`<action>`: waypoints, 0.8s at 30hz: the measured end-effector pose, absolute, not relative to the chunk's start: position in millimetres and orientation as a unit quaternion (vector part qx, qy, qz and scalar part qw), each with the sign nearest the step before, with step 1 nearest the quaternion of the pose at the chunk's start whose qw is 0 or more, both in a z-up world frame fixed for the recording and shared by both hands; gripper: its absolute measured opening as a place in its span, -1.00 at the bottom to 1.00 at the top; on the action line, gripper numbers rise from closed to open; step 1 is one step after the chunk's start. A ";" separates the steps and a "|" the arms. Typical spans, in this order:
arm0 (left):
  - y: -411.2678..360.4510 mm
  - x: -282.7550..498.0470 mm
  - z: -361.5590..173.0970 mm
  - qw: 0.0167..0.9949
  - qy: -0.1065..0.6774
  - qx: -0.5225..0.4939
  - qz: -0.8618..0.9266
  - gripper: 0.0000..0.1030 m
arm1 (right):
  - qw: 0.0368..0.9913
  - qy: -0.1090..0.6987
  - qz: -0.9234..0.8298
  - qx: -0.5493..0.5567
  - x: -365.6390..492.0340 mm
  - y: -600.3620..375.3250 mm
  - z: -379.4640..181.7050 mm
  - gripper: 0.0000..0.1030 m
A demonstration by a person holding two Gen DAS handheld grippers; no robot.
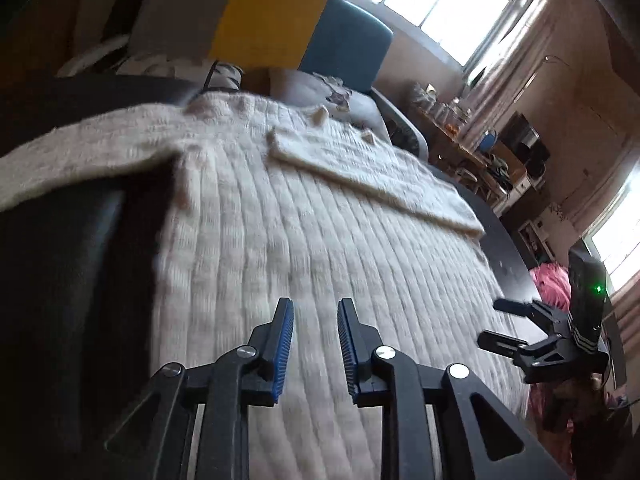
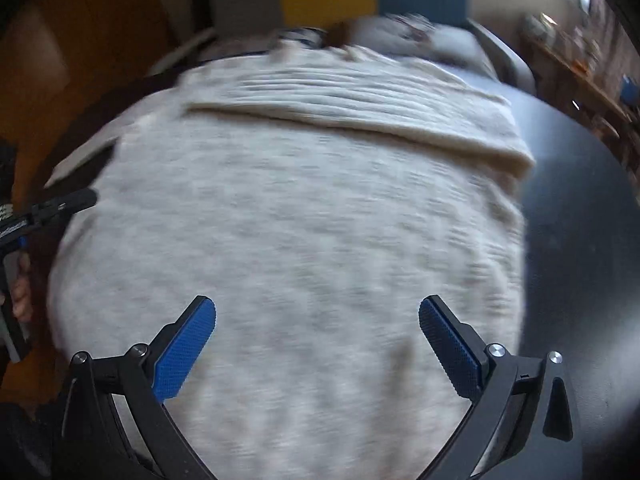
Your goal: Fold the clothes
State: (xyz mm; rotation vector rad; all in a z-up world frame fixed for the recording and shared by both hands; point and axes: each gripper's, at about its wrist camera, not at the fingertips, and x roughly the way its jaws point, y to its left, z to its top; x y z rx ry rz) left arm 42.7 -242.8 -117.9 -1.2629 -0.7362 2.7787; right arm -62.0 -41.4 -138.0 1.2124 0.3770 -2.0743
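step: mid-fold, cream knit sweater (image 1: 304,216) on dark table (image 2: 572,208), one sleeve folded in | L gripper (image 1: 314,344) part-spread, empty | R gripper (image 2: 316,344) wide, empty | next: prob. grab hem/other sleeve

Dark, smooth desk (image 1: 508,252), rounded along the far and right edge. Directly on top: cream ribbed knit sweater (image 1: 280,240), spread flat and covering most of the surface. One sleeve (image 1: 372,176) folded across the body, cuff end near the right edge. Other sleeve (image 1: 80,152) extended out to the left over the dark surface. Bare desk visible left of the body and along the right side. At the far end, touching the collar area: blurred, pale soft items, not identifiable.
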 end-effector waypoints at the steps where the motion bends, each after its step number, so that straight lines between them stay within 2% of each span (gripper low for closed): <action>1: -242.6 48.7 -120.5 0.000 -0.235 -0.408 0.882 -0.57 | 0.351 0.151 -0.798 0.466 -54.0 -46.1 -139.5 1.00; 3: -243.9 60.3 -137.1 -0.019 -0.221 -0.430 0.875 -0.60 | 0.359 0.156 -0.793 0.467 -38.6 -54.1 -145.4 1.00; 6: -249.1 70.3 -142.2 -0.009 -0.229 -0.403 0.886 -0.62 | 0.352 0.180 -0.800 0.452 -17.9 -55.1 -152.7 1.00; 11: -249.7 82.0 -132.8 -0.015 -0.255 -0.394 0.883 -0.58 | 0.329 0.169 -0.806 0.462 -12.4 -39.9 -143.9 1.00; 15: -230.1 96.6 -139.7 -0.014 -0.181 -0.412 0.893 -0.57 | 0.308 0.171 -0.812 0.465 4.0 -14.8 -143.1 1.00; 21: -238.3 100.4 -135.3 -0.009 -0.215 -0.391 0.895 -0.55 | 0.286 0.157 -0.821 0.469 11.0 -0.8 -145.9 1.00; 24: -232.7 97.1 -121.2 -0.020 -0.176 -0.372 0.911 -0.50 | 0.294 0.170 -0.815 0.470 2.7 -16.2 -134.8 1.00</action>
